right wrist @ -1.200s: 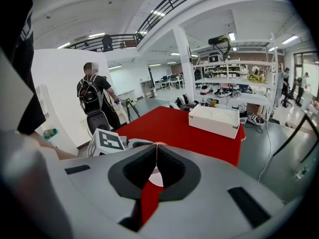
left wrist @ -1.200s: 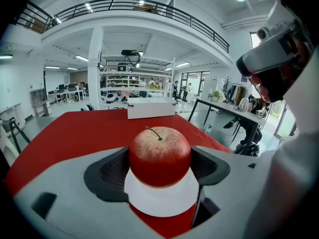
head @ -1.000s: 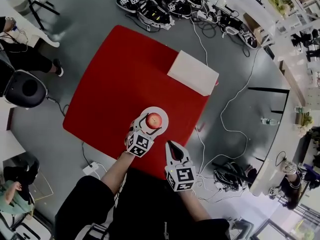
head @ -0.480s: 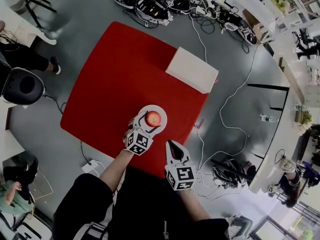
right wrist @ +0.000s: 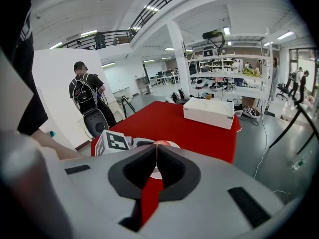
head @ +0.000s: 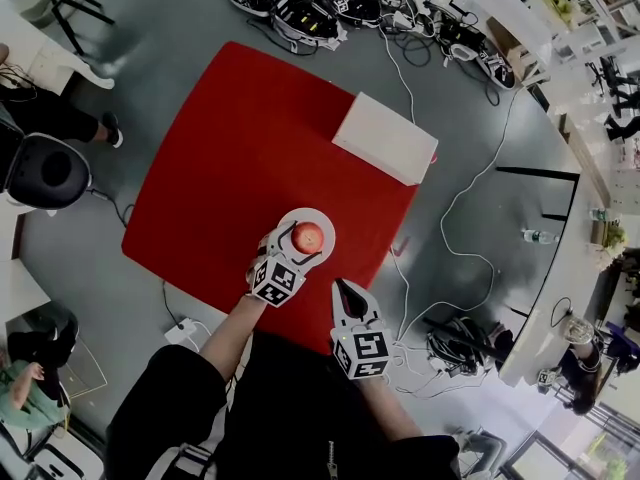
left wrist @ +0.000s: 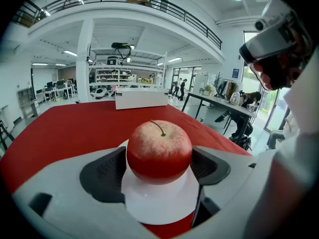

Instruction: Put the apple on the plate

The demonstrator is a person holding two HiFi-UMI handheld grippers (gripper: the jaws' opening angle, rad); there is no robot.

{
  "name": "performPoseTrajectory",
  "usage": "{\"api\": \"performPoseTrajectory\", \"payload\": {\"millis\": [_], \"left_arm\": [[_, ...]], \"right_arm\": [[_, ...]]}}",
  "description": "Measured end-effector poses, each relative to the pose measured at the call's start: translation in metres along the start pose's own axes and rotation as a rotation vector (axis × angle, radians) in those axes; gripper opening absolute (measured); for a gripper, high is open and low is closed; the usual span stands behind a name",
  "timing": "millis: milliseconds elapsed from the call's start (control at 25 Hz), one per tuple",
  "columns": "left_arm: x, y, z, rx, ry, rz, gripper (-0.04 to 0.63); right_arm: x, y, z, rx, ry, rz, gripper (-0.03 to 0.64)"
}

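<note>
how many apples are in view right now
1. The apple sits on the white plate near the red table's near edge, between the left gripper's jaws. No other apple shows.

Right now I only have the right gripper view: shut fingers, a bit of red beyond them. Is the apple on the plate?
Observer: Yes. The left gripper view shows the apple resting on the white plate, stem up.
Operator: Is anything gripping it?
Observer: The left gripper has its fingers against both sides of the apple.
Operator: Where is my gripper?
Observer: In the head view, the right gripper is over the near edge of the red table, beside the plate and apart from it.
</note>
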State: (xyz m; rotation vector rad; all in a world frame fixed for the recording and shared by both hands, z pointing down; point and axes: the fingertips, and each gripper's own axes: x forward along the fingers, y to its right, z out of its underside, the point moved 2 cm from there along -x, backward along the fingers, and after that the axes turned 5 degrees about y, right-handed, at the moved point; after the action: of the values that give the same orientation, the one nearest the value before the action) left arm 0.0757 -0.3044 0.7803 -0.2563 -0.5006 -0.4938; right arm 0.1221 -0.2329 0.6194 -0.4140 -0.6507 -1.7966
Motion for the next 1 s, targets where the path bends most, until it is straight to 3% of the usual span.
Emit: {"api": "performPoseTrajectory", "payload": {"millis": [1000], "left_arm": [[-0.009,0.005,0.007,-0.003,-0.012,-0.013,0.388]], "right_arm": [[-0.007,0.004,0.008,0.018,-0.007,-0.001,0.012]]}}
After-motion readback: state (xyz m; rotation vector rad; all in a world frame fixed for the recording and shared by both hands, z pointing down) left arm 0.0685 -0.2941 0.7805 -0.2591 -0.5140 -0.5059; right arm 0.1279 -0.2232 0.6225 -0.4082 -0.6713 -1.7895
